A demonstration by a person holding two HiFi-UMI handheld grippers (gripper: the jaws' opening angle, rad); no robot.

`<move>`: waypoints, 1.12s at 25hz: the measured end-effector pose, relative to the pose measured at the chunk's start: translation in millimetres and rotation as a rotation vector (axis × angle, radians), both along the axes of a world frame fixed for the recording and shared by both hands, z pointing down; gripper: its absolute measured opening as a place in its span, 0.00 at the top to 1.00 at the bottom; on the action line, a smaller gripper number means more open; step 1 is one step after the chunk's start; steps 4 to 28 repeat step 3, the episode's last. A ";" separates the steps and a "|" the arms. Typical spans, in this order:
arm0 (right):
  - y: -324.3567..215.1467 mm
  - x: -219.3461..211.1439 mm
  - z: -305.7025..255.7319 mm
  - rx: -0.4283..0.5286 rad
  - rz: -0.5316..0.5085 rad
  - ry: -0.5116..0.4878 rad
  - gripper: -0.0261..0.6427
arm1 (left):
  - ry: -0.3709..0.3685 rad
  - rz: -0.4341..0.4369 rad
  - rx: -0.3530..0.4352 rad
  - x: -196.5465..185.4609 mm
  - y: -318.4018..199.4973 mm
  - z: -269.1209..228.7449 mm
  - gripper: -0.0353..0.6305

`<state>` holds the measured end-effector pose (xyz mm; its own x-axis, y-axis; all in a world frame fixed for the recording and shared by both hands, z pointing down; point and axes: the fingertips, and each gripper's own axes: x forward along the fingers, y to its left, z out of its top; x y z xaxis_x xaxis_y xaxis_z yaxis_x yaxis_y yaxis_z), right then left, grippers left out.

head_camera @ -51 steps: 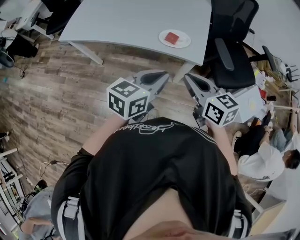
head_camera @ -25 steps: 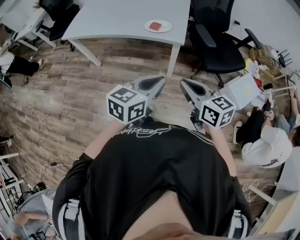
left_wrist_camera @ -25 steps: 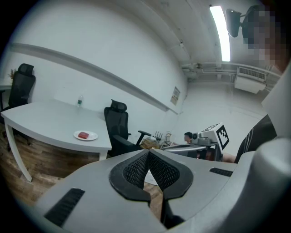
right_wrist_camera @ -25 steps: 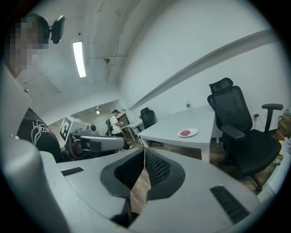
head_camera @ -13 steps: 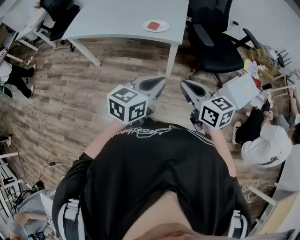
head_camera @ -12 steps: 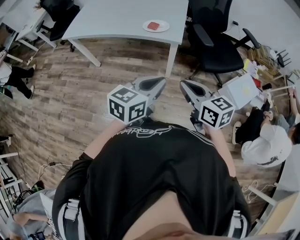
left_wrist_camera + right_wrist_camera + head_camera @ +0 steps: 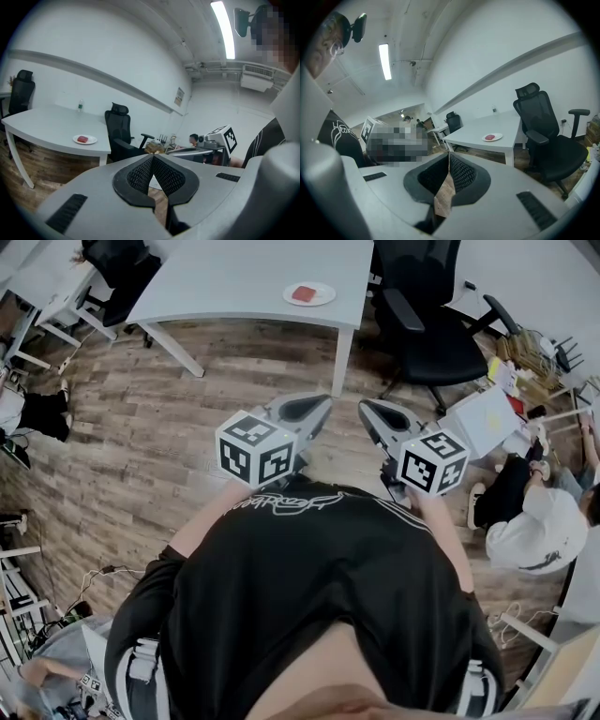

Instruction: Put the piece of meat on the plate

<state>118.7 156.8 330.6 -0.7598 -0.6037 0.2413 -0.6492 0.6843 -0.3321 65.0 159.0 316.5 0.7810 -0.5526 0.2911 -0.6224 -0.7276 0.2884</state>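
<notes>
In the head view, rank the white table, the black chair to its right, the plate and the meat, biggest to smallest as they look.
1. table, though the frame's top edge cuts it off
2. chair
3. plate
4. meat, lying on the plate

Matt grey plastic left tool [image 7: 152, 157], wood-plank floor [image 7: 141, 427]

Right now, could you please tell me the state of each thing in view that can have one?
piece of meat: lying on the plate, nothing touching it.
plate: flat on the table, near its corner.
left gripper: jaws together, empty.
right gripper: jaws together, empty.
office chair: unoccupied, beside the table.
</notes>
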 end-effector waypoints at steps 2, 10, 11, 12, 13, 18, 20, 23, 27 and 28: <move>-0.2 -0.3 -1.5 0.005 -0.005 0.003 0.94 | -0.002 0.001 0.002 1.7 -0.6 -1.0 0.94; -0.3 -0.4 -2.2 0.007 -0.007 0.005 0.94 | -0.003 0.001 0.003 2.5 -1.0 -1.4 0.94; -0.3 -0.4 -2.2 0.007 -0.007 0.005 0.94 | -0.003 0.001 0.003 2.5 -1.0 -1.4 0.94; -0.3 -0.4 -2.2 0.007 -0.007 0.005 0.94 | -0.003 0.001 0.003 2.5 -1.0 -1.4 0.94; -0.3 -0.4 -2.2 0.007 -0.007 0.005 0.94 | -0.003 0.001 0.003 2.5 -1.0 -1.4 0.94; -0.3 -0.4 -2.2 0.007 -0.007 0.005 0.94 | -0.003 0.001 0.003 2.5 -1.0 -1.4 0.94; -0.3 -0.4 -2.2 0.007 -0.007 0.005 0.94 | -0.003 0.001 0.003 2.5 -1.0 -1.4 0.94; -0.3 -0.4 -2.2 0.007 -0.007 0.005 0.94 | -0.003 0.001 0.003 2.5 -1.0 -1.4 0.94; -0.3 -0.4 -2.2 0.007 -0.007 0.005 0.94 | -0.003 0.001 0.003 2.5 -1.0 -1.4 0.94; -0.3 -0.4 -2.2 0.007 -0.007 0.005 0.94 | -0.003 0.001 0.003 2.5 -1.0 -1.4 0.94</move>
